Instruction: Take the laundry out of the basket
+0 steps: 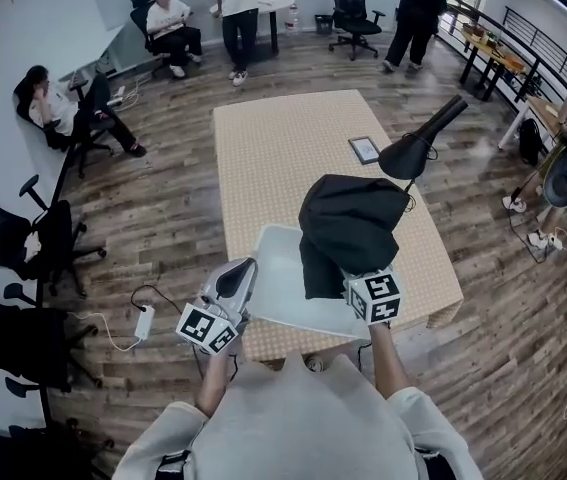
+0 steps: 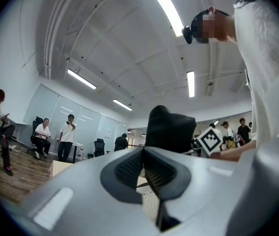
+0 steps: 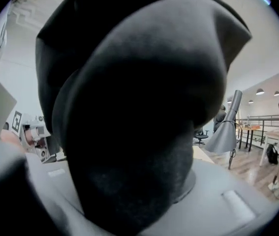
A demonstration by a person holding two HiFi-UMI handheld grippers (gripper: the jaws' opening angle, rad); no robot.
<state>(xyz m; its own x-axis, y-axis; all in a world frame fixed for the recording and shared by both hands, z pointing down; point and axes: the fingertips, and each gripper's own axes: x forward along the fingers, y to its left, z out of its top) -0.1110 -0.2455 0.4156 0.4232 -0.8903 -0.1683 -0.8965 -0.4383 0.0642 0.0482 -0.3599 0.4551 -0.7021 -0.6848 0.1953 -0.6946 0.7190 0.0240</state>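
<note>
Right tongs [image 1: 368,290] at 5 o'clock are gripping the black garment [image 1: 348,230] hanging over the basket [image 1: 275,278] at the worktop's [image 1: 283,148] 6 o'clock edge, left tongs [image 1: 235,280] sitting closed and empty; lift-out step, probably needing a carry to bare worktop next.

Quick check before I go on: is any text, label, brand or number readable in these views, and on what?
No text can be read in any view.
Left cube and right cube: black-and-white square patterns only, no letters or digits.
Framed flat item on the table: whatever is on its face is too small to read.
Black garment: no print or tag shows.
</note>
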